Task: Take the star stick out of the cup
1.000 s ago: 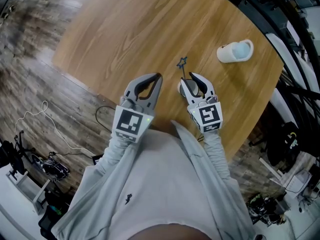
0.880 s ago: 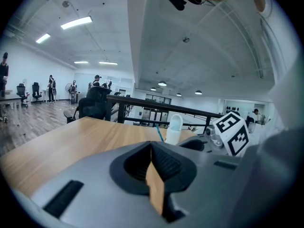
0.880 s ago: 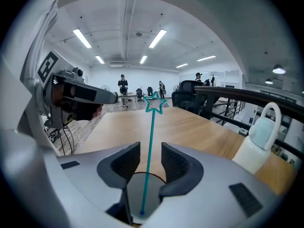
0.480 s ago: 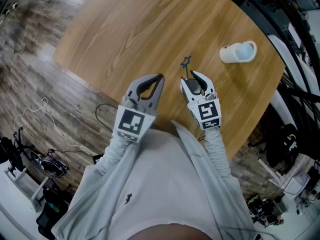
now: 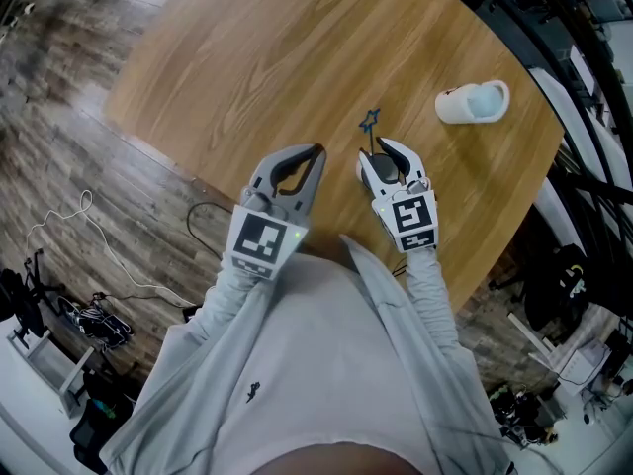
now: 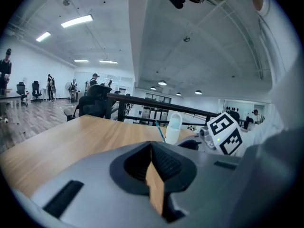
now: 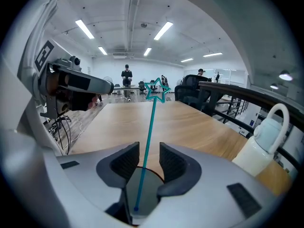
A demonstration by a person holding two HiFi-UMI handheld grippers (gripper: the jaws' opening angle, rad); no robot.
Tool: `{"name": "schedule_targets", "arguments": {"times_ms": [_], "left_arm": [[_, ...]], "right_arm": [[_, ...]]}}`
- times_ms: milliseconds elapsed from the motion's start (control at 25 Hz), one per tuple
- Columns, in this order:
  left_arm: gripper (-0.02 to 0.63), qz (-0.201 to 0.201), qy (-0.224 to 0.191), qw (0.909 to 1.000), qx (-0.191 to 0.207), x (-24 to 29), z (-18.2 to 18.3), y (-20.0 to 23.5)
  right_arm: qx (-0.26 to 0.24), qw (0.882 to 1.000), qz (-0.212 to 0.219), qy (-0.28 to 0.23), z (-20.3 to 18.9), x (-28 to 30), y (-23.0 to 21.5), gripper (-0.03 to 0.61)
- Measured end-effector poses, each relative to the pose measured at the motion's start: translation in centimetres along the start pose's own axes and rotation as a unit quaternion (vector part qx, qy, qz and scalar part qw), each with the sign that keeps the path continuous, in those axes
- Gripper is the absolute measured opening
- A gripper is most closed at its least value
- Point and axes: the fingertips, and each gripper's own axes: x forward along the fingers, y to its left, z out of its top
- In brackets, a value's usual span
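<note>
A thin teal star stick (image 7: pixel 151 122) stands upright in a small grey cup (image 7: pixel 142 189) right under my right gripper (image 7: pixel 148 151). Its star tip (image 5: pixel 369 120) shows just beyond the jaws in the head view. The jaws have just been opening. They now stand apart with the stick between them, and the pads (image 7: pixel 124 163) are clear of it. Most of the cup is hidden below the fingers. My left gripper (image 5: pixel 316 150) hovers beside it on the left, its jaws together (image 6: pixel 152 148) and holding nothing.
A white mug (image 5: pixel 473 102) lies on its side further back right on the round wooden table (image 5: pixel 257 57), and it also shows beside the right gripper (image 7: pixel 263 141). The table's near edge runs just under both grippers. A dark railing (image 5: pixel 584 87) lies beyond the right side.
The right gripper's jaws look slightly wider around the stick. The stick still stands in the cup. The left gripper has not moved, and the head view has shifted slightly.
</note>
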Motion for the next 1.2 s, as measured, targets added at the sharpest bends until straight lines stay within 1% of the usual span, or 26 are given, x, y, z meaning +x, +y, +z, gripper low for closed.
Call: {"name": "schedule_targets", "arguments": {"times_ms": [240,440,600,880,1200], "left_arm": [[0.02,0.001,0.002,1.0,0.0,0.12,-0.17,0.19],[0.02,0.002,0.002,1.0,0.0,0.2,-0.18,0.43],[0.02,0.0,0.002,1.0,0.0,0.34,-0.08,0.41],[0.02,-0.005,0.001,1.0,-0.001,0.55,0.03,0.48],[0.02,-0.013,0.001,0.9999,0.002,0.63,0.1,0.62]], "right_arm": [[0.0,1.0,-0.004,-0.001,0.09,0.06,-0.19,0.139],[-0.005,1.0,-0.012,-0.003,0.19,-0.12,-0.35,0.076],[-0.004,1.0,-0.014,-0.004,0.35,-0.33,-0.36,0.051],[0.003,1.0,-0.015,-0.004,0.53,-0.34,-0.35,0.035],[0.027,0.999,-0.018,-0.014,0.64,-0.56,-0.82,0.021]]}}
